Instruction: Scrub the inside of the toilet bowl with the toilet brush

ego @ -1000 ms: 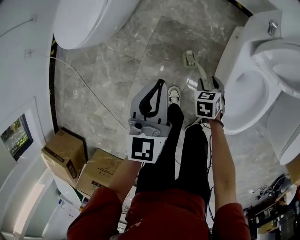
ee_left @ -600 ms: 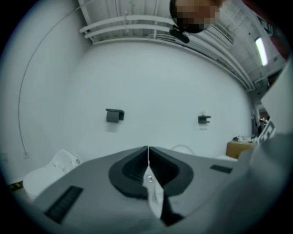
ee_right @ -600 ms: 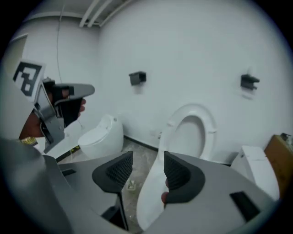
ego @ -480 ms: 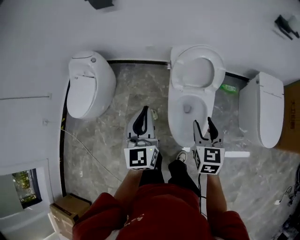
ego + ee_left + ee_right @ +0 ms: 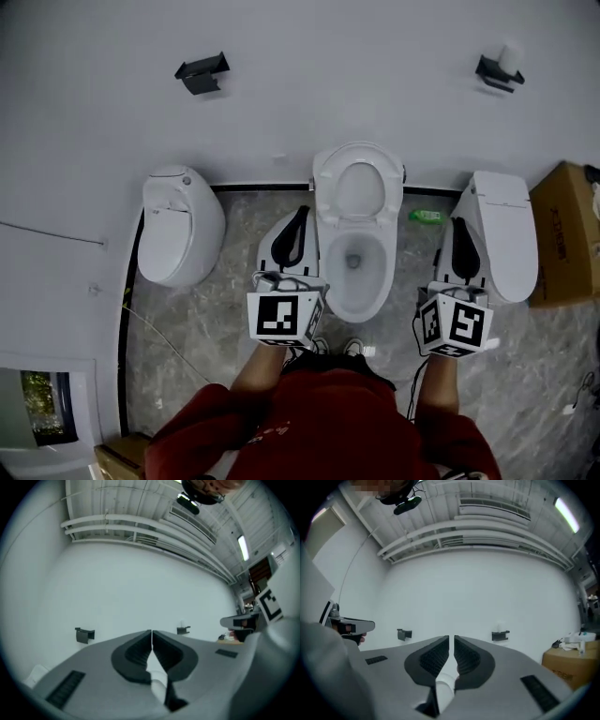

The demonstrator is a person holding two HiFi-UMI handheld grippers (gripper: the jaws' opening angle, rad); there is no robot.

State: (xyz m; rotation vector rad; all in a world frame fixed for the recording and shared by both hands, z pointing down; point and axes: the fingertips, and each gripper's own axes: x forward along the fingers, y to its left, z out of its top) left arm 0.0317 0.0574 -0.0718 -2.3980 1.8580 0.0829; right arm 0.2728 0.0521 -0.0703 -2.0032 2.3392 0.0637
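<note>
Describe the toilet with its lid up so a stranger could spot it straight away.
Three white toilets stand along the white wall. It is the middle toilet. Only it has its lid raised and bowl open; the left toilet and right toilet are shut.

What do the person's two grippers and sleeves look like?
Both the left gripper and right gripper are grey shells with black ribbed pads, each carrying a white cube with black square markers. Sleeves are red. The right jaws just closed further, empty.
</note>
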